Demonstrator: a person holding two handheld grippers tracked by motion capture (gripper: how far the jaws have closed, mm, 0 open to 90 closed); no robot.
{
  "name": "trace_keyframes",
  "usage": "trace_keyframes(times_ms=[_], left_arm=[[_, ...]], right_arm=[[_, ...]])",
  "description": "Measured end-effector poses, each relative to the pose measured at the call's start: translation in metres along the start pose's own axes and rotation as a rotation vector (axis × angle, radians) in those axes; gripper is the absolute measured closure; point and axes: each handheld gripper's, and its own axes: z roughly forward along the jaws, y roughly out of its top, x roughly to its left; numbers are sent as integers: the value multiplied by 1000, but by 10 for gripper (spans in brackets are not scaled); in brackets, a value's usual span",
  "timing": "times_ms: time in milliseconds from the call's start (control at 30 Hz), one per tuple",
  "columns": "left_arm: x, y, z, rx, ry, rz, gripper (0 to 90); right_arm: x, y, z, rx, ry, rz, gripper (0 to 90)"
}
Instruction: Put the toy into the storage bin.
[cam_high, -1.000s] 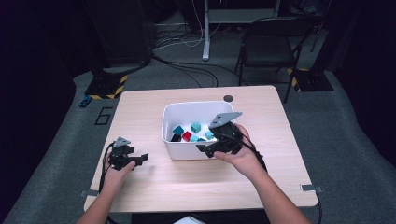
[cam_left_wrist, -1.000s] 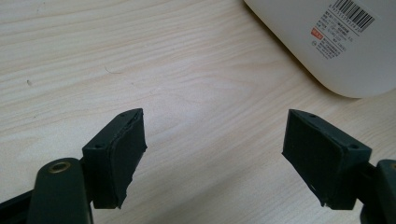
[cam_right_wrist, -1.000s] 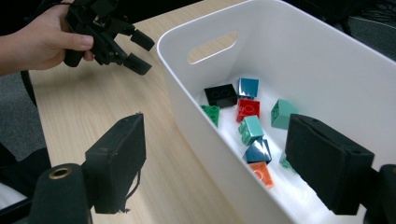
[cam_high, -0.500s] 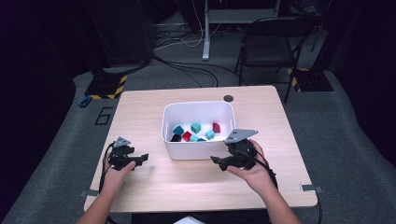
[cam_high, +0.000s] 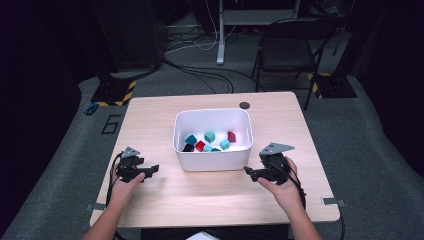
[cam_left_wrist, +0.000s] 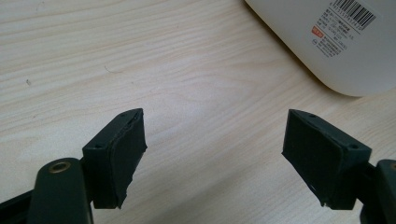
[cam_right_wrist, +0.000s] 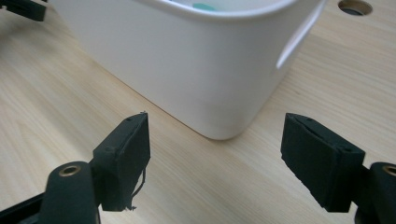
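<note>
From the high view, your left claw (cam_high: 151, 170) rests low on the bench (cam_high: 150, 120) to the left of the white bin (cam_high: 212, 161), and your right claw (cam_high: 248, 171) sits just off the bin's near right corner. The bin stands mid-bench holding teal, red and black blocks (cam_high: 209, 136). Bare wood runs along the near edge in front of both claws, and a dark round hole (cam_high: 244, 105) lies behind the bin.

In the left gripper view, your left claw (cam_left_wrist: 212, 154) is spread wide with nothing between its pads, bare bench beneath; the bin's rounded corner (cam_left_wrist: 327, 51), carrying a barcode label (cam_left_wrist: 343, 21), sits apart at upper right.

In the right gripper view, your right claw (cam_right_wrist: 215, 161) is spread wide and empty, aimed at the bin's corner (cam_right_wrist: 205, 70), near but not touching.
</note>
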Motion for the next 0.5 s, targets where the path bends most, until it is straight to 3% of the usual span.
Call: trace_keyframes(times_ms=[400,500], left_arm=[[2,0,0,1,-5,-3,210],[3,0,1,2,-2,-4,210]], right_arm=[[-26,-33,18,12,-91,92,233],[-30,-37,21,-4,-80,156,227]])
